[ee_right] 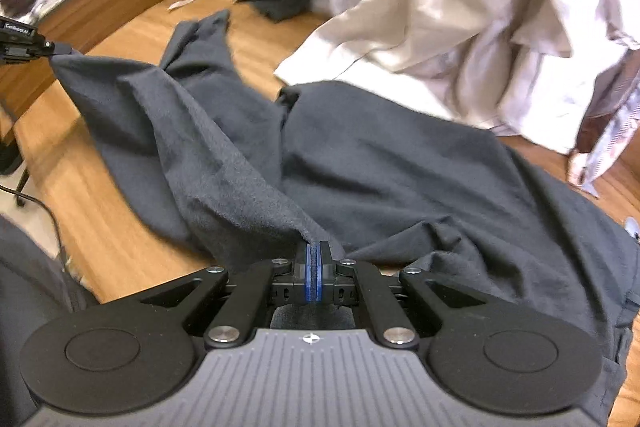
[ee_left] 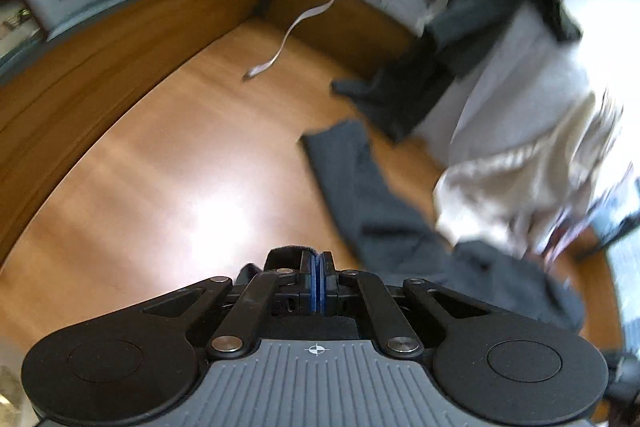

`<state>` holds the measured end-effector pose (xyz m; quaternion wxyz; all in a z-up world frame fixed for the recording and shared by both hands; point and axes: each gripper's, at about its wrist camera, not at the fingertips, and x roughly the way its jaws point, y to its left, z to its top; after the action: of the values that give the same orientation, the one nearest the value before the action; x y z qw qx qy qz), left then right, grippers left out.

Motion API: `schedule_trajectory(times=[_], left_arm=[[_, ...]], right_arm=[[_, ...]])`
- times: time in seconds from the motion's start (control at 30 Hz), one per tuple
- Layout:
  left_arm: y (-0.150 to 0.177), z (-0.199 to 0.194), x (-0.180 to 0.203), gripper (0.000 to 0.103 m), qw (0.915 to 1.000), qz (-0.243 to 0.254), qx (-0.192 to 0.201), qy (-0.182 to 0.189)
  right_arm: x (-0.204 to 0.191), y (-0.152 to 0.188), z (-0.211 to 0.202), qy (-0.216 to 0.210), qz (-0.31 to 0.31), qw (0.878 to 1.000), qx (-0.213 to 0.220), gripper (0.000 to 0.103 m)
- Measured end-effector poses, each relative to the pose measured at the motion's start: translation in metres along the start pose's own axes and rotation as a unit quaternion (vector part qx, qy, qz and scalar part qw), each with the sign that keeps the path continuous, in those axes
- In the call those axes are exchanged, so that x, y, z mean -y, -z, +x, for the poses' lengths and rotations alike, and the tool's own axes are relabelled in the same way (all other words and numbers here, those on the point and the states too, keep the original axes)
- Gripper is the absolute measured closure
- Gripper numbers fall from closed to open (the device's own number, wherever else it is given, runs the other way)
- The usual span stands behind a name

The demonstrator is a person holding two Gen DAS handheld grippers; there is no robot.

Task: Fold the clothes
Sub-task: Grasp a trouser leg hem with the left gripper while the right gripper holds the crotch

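Both grippers, left and right, are clenched on the dark grey garment; it is draped across the wooden table, beside cream clothes.

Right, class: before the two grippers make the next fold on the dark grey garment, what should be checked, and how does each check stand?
1. Right gripper pinching the dark grey cotton garment: ok.
2. Left gripper holding the far corner: ok.
3. Fabric between both grips taut: not ok, creased.
4. Garment flat on the wooden table: not ok, bunched.
5. Cream cloth pile clear of garment: not ok, overlapping.
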<state>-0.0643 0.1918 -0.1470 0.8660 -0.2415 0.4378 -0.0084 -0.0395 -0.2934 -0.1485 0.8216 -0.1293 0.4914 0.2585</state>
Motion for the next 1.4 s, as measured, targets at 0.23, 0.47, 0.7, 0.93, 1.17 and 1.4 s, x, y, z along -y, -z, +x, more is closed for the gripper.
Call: schedule_trajectory(times=[0.23, 0.47, 0.7, 0.93, 1.17, 1.4], left_arm=[[0.049, 0.003, -0.032, 0.099, 0.9981, -0.035, -0.044, -0.026], [0.07, 0.005, -0.043, 0.097, 0.9962, -0.065, -0.055, -0.017], [0.071, 0.003, -0.056, 0.092, 0.9924, -0.114, -0.046, 0.011], [0.059, 0.013, -0.057, 0.063, 0.9921, -0.115, -0.042, 0.027], [0.049, 0.031, -0.05, 0.059, 0.9943, -0.075, -0.062, 0.043], [0.05, 0.032, -0.048, 0.097, 0.9939, -0.084, -0.052, 0.05]], right_arm=[[-0.018, 0.022, 0.017, -0.031, -0.033, 0.997, -0.055, 0.1], [-0.028, 0.044, 0.025, -0.041, -0.052, 0.993, -0.103, 0.1], [-0.03, 0.052, 0.025, -0.03, -0.06, 0.991, -0.119, 0.1], [-0.031, 0.053, 0.024, -0.025, -0.061, 0.99, -0.122, 0.1], [-0.031, 0.053, 0.023, -0.017, -0.055, 0.991, -0.117, 0.1], [-0.031, 0.05, 0.018, -0.006, -0.048, 0.993, -0.104, 0.1]])
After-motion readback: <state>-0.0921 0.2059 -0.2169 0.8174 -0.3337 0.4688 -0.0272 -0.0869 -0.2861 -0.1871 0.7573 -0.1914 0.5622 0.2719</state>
